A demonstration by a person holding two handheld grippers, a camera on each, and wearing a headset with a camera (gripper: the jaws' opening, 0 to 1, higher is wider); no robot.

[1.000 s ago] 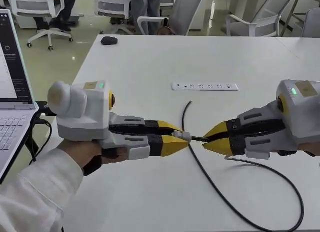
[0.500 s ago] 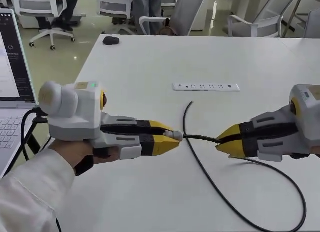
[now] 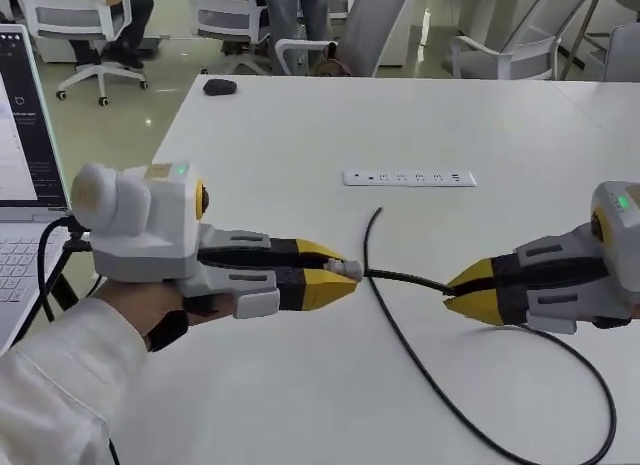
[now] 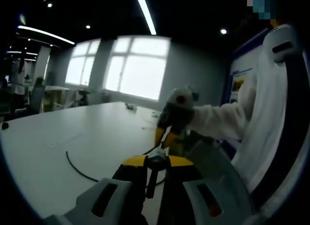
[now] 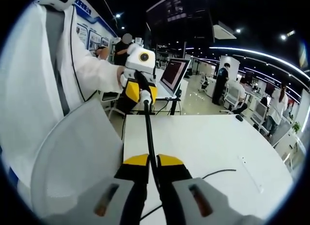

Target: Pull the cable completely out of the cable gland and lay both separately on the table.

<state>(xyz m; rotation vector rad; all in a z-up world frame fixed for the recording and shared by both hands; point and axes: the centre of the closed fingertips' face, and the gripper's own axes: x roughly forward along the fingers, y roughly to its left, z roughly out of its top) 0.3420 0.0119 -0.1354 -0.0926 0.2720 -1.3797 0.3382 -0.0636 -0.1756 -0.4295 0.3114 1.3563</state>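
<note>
Since a short, straight stretch of black cable (image 3: 405,277) spans the gap between the two tongs, the step in hand reads as the pull itself, not yet finished. The left tongs (image 3: 335,277) are clenched on the small pale cable gland (image 3: 350,269), held just above the white bench (image 3: 300,125). The right tongs (image 3: 455,288), a little apart, are clamped on the cable where it leaves the gland. In the right gripper view the cable (image 5: 147,133) runs straight from between the jaws to the gland (image 5: 145,97) at the tip of the other tongs. Behind the right tongs the rest of the cable lies slack on the bench in a wide loop. It crosses under the taut stretch, and its free end lies near the white power strip (image 3: 410,177).

How much cable sits inside the gland is hidden by the jaws. The next move likely calls for drawing the tongs further apart along the cable's line, with the gland kept steady. If the reach runs out, the right tongs would need to regrip closer to the gland. Once the end slips free, each piece should be set down on its own bare patch of bench, well apart.
</note>
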